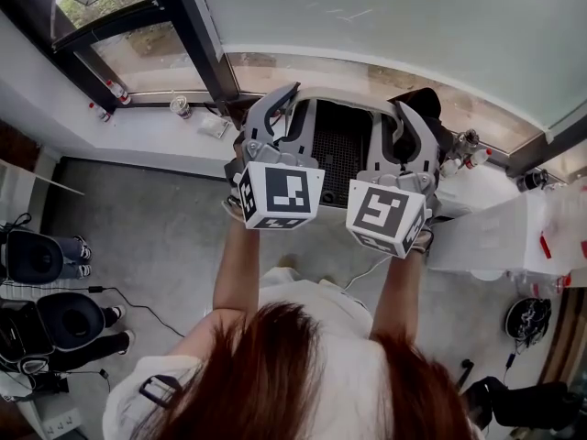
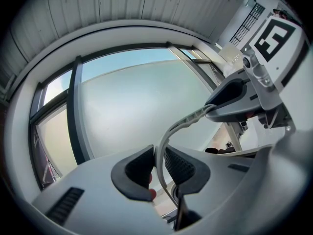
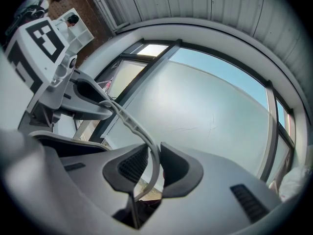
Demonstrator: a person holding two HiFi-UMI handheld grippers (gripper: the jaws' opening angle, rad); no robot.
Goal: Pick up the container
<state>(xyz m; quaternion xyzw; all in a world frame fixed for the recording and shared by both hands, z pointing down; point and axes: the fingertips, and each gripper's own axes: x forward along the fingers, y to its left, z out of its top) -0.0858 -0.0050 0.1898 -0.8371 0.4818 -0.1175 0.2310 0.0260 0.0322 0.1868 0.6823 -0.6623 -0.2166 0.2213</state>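
Big window (image 1: 394,16) with dark frames, a white sill (image 1: 156,131) under it and a grey floor (image 1: 156,236) below. Holds the container (image 1: 341,149), a grey basket with a dark mesh bottom, up in the air before the glass. Rests on no surface; from the head view lies over the near edge of the sill. Grips it from two sides. Left gripper (image 2: 157,168) pinched narrow on a thin pale band (image 2: 168,136) of the basket, rim or handle, cannot tell which, with both pads pressing on it. Right gripper (image 3: 152,165) closed in the same way on the same band, a little further along. Probably takes two grips so that the light basket hangs level and does not tip or swing. Looks lifted clear, so the pick-up seems nearly complete. Holds both forearms (image 1: 237,264) stretched forward and up, almost parallel and near each other, marker cubes turned toward the head, jaws pointing away to the window.
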